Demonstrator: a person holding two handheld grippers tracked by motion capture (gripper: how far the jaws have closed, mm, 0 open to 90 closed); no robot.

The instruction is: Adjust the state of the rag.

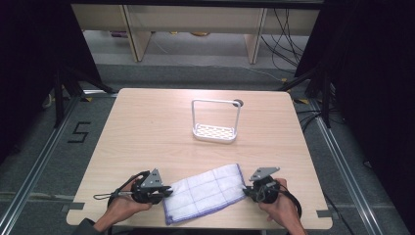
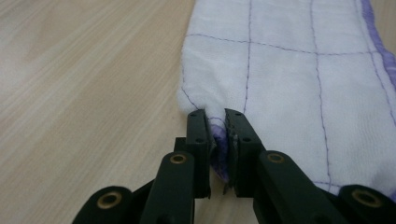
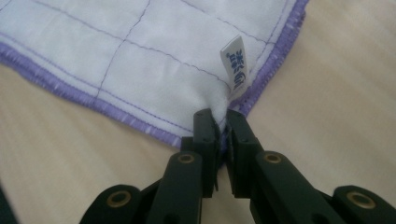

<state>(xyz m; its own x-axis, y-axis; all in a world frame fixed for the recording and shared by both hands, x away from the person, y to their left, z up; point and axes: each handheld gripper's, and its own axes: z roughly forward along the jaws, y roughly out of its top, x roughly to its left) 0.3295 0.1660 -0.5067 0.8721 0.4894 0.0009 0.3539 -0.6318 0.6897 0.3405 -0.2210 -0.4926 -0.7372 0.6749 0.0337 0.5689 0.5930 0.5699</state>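
Currently, cloth: one white cloth (image 1: 205, 192) with purple grid lines and a purple hem is laid flat near the table's (image 1: 147, 132) six o'clock edge, stretched between the two grippers.
Left gripper: the left gripper (image 1: 164, 192) is clenched on the cloth's nine o'clock end; in the left gripper view the hem (image 2: 219, 140) is pinched between the jaws.
Right gripper: the right gripper (image 1: 246, 190) is clenched on the cloth's three o'clock corner; in the right gripper view the corner is pinched just below a small sewn label (image 3: 235, 67).
Rack: one white wire rack (image 1: 216, 122) is stood toward twelve o'clock of the cloth, well apart from it.
Risk, slip: only a narrow bite of hem is held at each end, so a corner could probably be pulled free if the hands are drawn apart too hard.
Risk, sag: if one end is lifted ahead of the other, the cloth could be bunched or dragged off the six o'clock edge.
Risk, rack: a careless carry toward twelve o'clock could tip the rack.
Count: one cloth, one label, one rack, one table, two grippers.
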